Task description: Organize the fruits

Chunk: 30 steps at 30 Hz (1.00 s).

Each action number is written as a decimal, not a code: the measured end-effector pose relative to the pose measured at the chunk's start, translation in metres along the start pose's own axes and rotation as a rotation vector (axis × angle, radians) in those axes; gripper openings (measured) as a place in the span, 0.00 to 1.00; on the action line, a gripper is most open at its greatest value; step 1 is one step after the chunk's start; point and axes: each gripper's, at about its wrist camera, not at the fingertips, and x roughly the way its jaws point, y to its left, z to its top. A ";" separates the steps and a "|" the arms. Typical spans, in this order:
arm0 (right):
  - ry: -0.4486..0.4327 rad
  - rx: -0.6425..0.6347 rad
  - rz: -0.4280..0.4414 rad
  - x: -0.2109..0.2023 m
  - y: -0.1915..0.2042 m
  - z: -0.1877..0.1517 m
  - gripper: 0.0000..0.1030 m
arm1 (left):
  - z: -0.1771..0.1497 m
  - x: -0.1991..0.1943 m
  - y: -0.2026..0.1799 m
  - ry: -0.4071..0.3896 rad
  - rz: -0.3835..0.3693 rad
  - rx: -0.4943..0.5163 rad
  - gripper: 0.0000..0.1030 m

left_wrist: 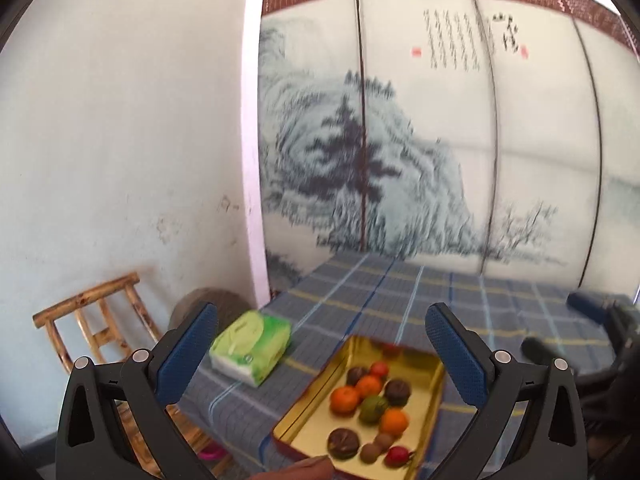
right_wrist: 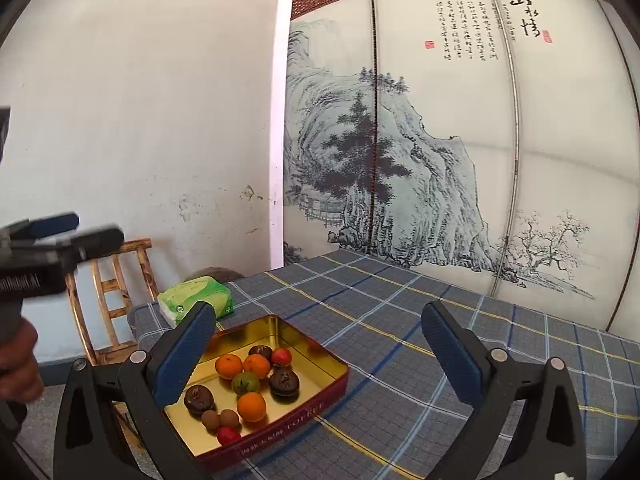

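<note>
Fruits (right_wrist: 246, 384) in gold tin (right_wrist: 320, 344), both grippers' fingers (right_wrist: 182, 356) spread, empty.

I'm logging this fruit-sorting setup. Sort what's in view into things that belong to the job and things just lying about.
Belongs to the job:
- gold tin
- oranges
- green fruit
- red fruits
- dark brown fruits
- small brown fruits

Just lying about:
- green tissue pack
- wooden stool
- checked tablecloth
- painted screen

Both the left tool (left_wrist: 320, 344) and the right tool (right_wrist: 318, 344) hang wide apart, gripping nothing.
</note>
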 end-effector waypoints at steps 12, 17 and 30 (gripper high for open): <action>0.060 0.023 0.005 -0.006 -0.014 -0.014 0.99 | 0.008 -0.006 -0.025 0.012 -0.033 0.048 1.00; 0.091 0.002 0.014 -0.002 -0.011 -0.023 0.99 | 0.001 0.003 -0.025 0.064 -0.042 0.031 1.00; 0.510 0.137 -0.165 0.042 -0.153 -0.117 0.99 | -0.035 0.040 -0.036 0.245 -0.020 0.070 1.00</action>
